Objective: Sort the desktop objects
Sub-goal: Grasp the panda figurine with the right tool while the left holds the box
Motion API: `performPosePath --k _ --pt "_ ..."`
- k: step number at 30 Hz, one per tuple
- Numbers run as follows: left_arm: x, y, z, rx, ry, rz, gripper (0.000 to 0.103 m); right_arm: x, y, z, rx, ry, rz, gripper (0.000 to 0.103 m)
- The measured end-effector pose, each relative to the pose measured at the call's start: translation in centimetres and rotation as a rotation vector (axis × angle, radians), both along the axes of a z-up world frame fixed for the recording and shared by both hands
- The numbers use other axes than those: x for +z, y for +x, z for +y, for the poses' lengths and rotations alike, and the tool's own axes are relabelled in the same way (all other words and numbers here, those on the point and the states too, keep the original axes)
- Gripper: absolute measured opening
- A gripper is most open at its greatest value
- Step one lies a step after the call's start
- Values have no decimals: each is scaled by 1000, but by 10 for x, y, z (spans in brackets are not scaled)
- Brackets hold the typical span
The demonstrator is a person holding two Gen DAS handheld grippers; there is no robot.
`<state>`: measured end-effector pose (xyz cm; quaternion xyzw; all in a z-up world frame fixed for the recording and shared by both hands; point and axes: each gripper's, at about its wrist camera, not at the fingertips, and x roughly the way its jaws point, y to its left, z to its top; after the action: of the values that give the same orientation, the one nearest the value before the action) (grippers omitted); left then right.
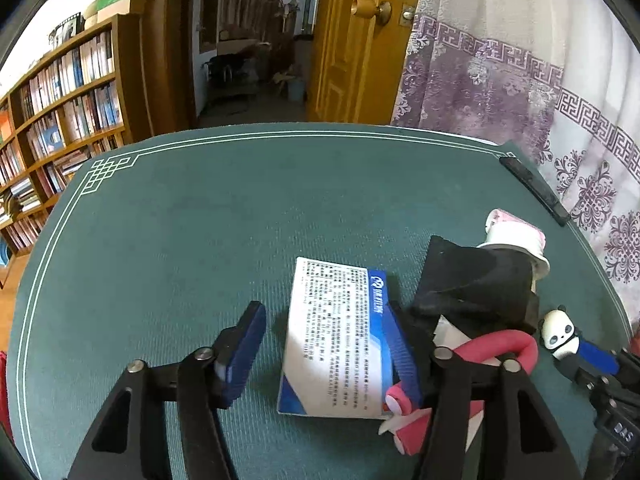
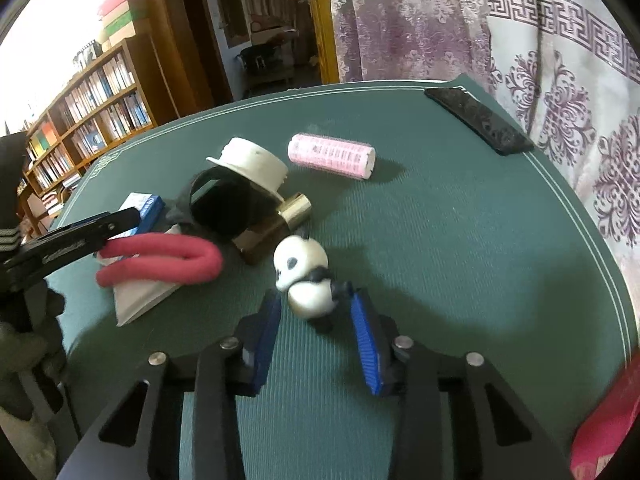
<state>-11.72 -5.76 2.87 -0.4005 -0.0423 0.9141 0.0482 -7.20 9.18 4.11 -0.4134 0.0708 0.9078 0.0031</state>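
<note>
Counter [image 2: 460, 248]: green mat with a white border line, carrying everything listed; the clutter sits bunched toward one side, seemingly unsorted, while most of the mat lies bare for laying out groups.

Phone [image 2: 478, 120]: dark slab, flat near the far edge by the curtain, well apart from the pile.

Box [image 1: 336, 340]: white and blue printed carton, lying flat at the pile's edge. Left gripper [image 1: 324, 360] straddles it, fingers [image 1: 240, 360] apart with the near one clear of the carton; whether the far one touches it cannot be told. Judged a lining-up for a grasp across its width.

Black pouch [image 2: 224, 212]: soft dark item under a white cap-like lid [image 2: 252, 164], stacked, so likely awkward to lift singly.

Pink roller [image 2: 332, 156]: cylinder on its side, alone beyond the pile.

Red loop [image 2: 168, 264]: foam-like bent band resting on a white wedge of paper, just beside the box.

Brass cylinder [image 2: 296, 210]: small metal piece tucked against the pouch.

Panda figure [image 2: 306, 280]: smallest item, near the pile's front. Right gripper [image 2: 316, 320] brackets it, fingers close on both flanks; firm contact cannot be told, and its rounded body may slip.
</note>
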Motion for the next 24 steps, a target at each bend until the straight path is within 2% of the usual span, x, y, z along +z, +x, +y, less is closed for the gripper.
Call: performPosePath --k 3,10,12,13,14,16,22,24 --pt "-3 -2 1 -14 5 -7 73 -2 6 -4 2 7 -6 37" --pt "-9 -6 6 -42 -17 -33 73 -1 3 -3 -17 24 -5 38" --pt "-8 -6 7 -49 -15 -32 72 -1 1 -2 -25 23 -7 44" --pt "-8 -5 6 -52 -14 -31 69 -1 0 -1 -28 22 -8 50" --pt "-8 -5 7 -55 -13 -27 57 -2 -3 0 -33 25 -7 57" --pt "-8 -5 7 -66 -9 -23 57 -2 -6 -1 -35 34 -3 59" --pt "-4 -5 8 -64 1 -4 57 -7 -17 -4 -22 53 -19 59" --pt "-1 -3 8 -64 6 2 57 -11 -19 -6 -19 76 -28 54"
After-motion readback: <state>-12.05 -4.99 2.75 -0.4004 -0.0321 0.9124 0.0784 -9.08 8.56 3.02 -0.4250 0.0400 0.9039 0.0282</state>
